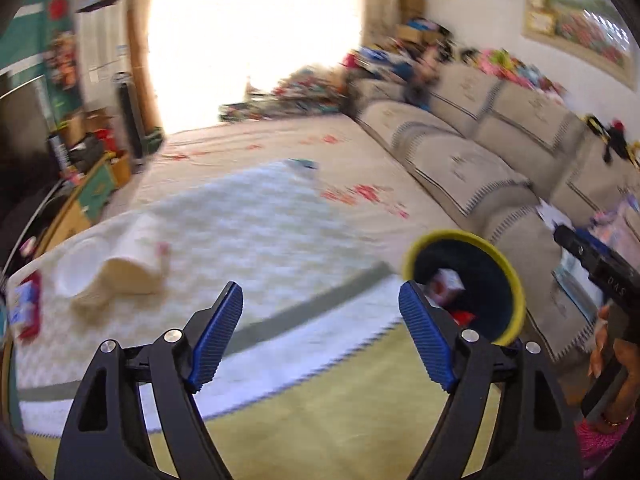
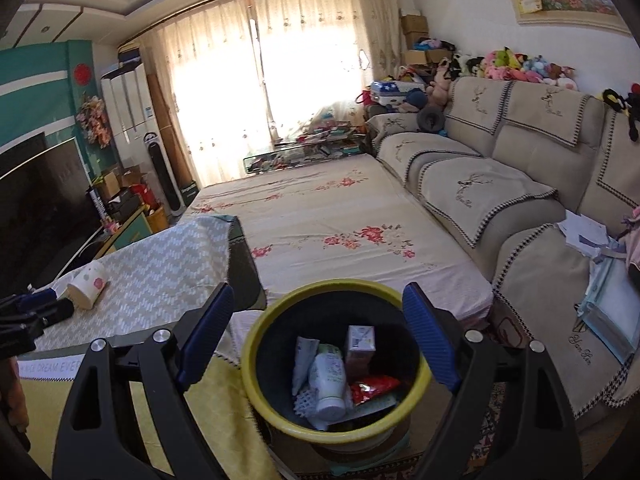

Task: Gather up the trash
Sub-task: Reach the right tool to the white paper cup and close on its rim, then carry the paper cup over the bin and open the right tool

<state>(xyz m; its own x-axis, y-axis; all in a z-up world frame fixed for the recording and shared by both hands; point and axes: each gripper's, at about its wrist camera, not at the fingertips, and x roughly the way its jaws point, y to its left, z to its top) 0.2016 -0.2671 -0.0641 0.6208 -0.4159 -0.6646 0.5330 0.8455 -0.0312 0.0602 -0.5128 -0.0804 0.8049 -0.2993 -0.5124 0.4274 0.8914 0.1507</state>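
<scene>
A dark bin with a yellow rim (image 2: 251, 380) stands just beyond my right gripper (image 2: 319, 286), which is open and empty above it. Inside lie a white bottle (image 2: 330, 380), a red wrapper (image 2: 374, 386), a small carton (image 2: 360, 340) and a white pouch (image 2: 304, 360). The blurred left wrist view shows my left gripper (image 1: 320, 286) open with nothing between its fingers, and the bin (image 1: 452, 234) to its right. A paper cup (image 1: 132, 256) (image 2: 88, 284) lies on its side on the zigzag-patterned cloth. Near it are a white round item (image 1: 80, 268) and a red and blue packet (image 1: 26, 308).
A beige sofa (image 2: 500, 184) runs along the right, with papers on its near seat. A flowered sheet (image 2: 328, 208) covers the low surface in the middle. A TV (image 2: 40, 200) and boxes stand at the left. A cluttered glass table (image 2: 304, 152) sits by the curtained window.
</scene>
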